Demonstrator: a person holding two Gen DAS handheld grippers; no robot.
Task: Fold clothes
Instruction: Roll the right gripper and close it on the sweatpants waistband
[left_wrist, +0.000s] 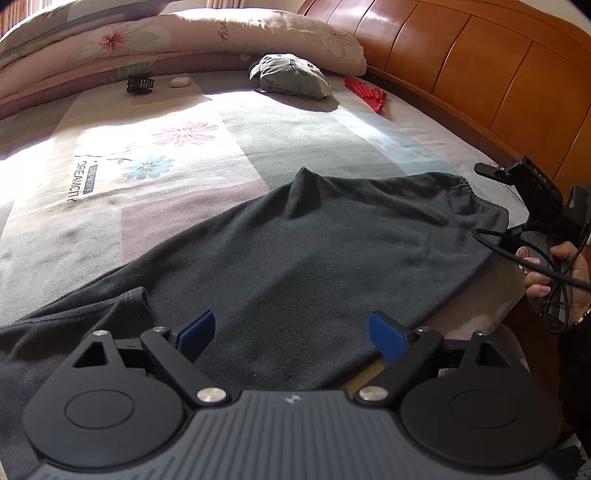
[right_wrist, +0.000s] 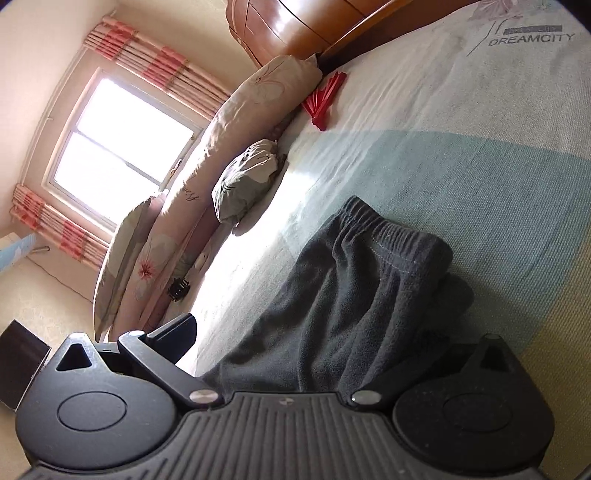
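Note:
A dark grey garment (left_wrist: 314, 243) with an elastic waistband (left_wrist: 480, 199) lies spread on the patterned bed sheet (left_wrist: 129, 166). My left gripper (left_wrist: 291, 332) hovers open over its near edge, and both blue pads (left_wrist: 195, 334) show with nothing between them. A hand (left_wrist: 546, 273) holds my right gripper (left_wrist: 517, 177) at the waistband end. In the right wrist view the right gripper (right_wrist: 291, 325) is tilted with its jaws spread wide. The bunched waistband (right_wrist: 388, 229) lies between them. Its left finger (right_wrist: 177, 332) shows; cloth hides the other.
At the head of the bed lie a folded grey-green bundle (left_wrist: 291, 75), a red fan (left_wrist: 365, 94), a black hair clip (left_wrist: 139, 83) and a small white object (left_wrist: 180, 81). Rolled floral bedding (left_wrist: 147, 37) and a wooden headboard (left_wrist: 480, 74) border the bed. A window (right_wrist: 122, 147) is beyond.

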